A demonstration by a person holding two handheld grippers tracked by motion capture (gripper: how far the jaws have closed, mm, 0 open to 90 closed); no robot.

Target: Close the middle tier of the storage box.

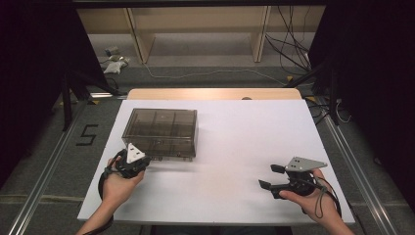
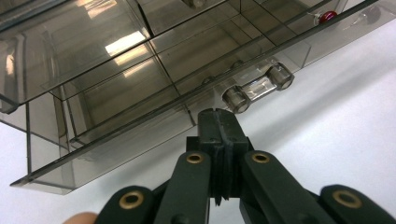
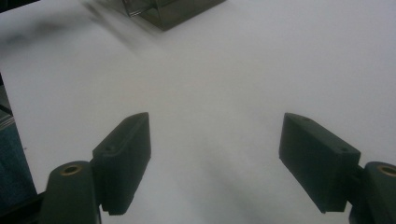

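A smoke-tinted clear plastic compartment box (image 1: 161, 129) lies closed on the white table, left of centre. My left gripper (image 1: 147, 164) is at the box's near left edge, jaws shut with nothing between them. In the left gripper view its tips (image 2: 217, 116) sit just short of the box's front edge, beside a clear plastic latch (image 2: 258, 87). A small red item (image 2: 325, 17) shows inside the box (image 2: 116, 84). My right gripper (image 1: 268, 177) hovers near the table's front right with jaws open and empty. In the right gripper view a corner of the box (image 3: 168, 9) lies far ahead of the gripper (image 3: 215, 158).
The white table top (image 1: 235, 137) ends at a wooden strip at the far edge. Beyond it are wooden shelving (image 1: 195, 29) and loose cables (image 1: 293, 49) on the floor. A metal rail (image 1: 44, 171) runs along the left of the table.
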